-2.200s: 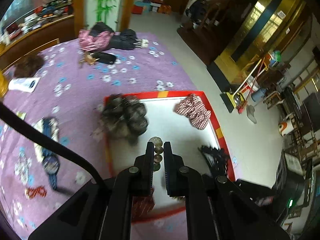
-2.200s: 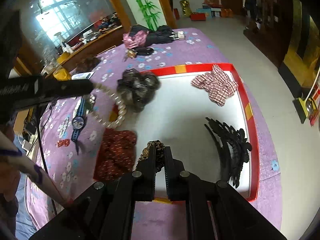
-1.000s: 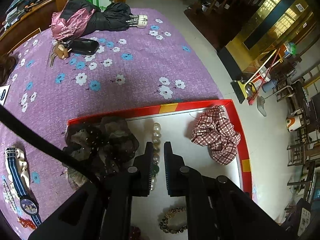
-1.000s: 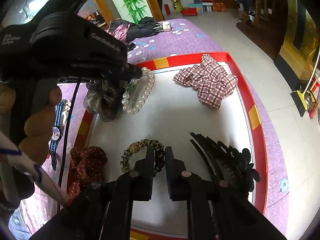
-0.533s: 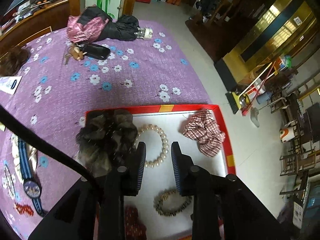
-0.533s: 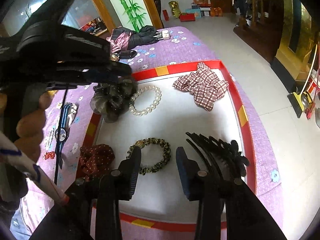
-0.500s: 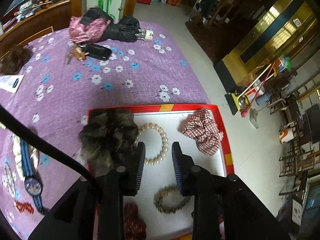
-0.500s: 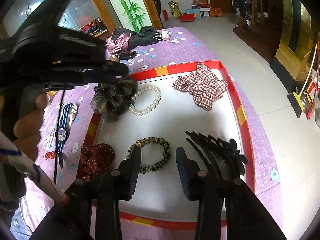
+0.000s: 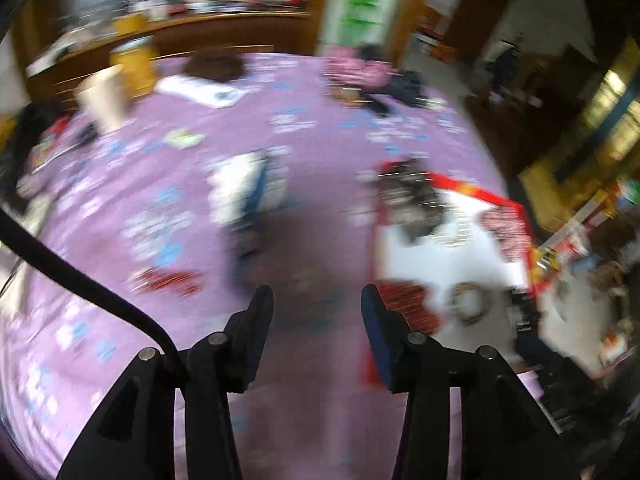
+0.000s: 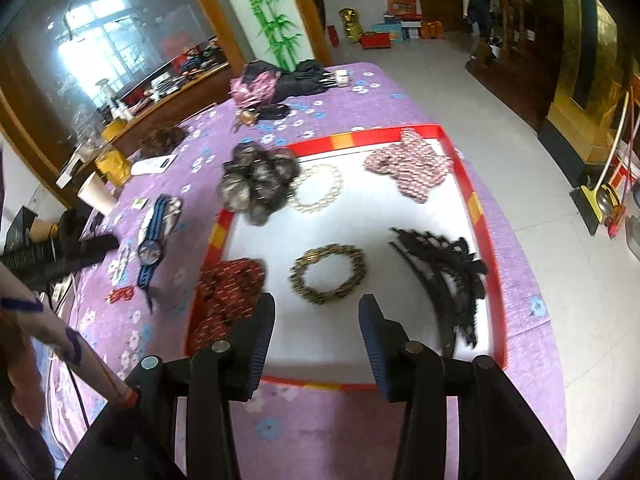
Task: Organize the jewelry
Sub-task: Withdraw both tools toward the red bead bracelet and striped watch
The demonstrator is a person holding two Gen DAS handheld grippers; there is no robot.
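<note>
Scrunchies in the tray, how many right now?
3: dark scrunchie over the far-left rim, plaid scrunchie far right, red scrunchie near-left corner. None seems hidden.

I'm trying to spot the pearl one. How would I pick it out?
Find the white tray with the red rim on the purple flowered cloth. At its far side, the pearl bracelet lies beside a dark gauzy scrunchie: the only ring of round white beads.

tray (image 10: pixel 476 204): white floor, red rim with orange-yellow blocks | cloth (image 10: pixel 372 96): purple, white and blue flowers | bracelet (image 10: pixel 318 188): pearl white | scrunchie (image 10: pixel 408 168): red-and-white plaid | second scrunchie (image 10: pixel 228 292): dark red, pale specks | hair clip (image 10: pixel 444 268): black | watch (image 10: pixel 151 236): blue-striped strap | beaded ring (image 10: pixel 328 268): gold and black
</note>
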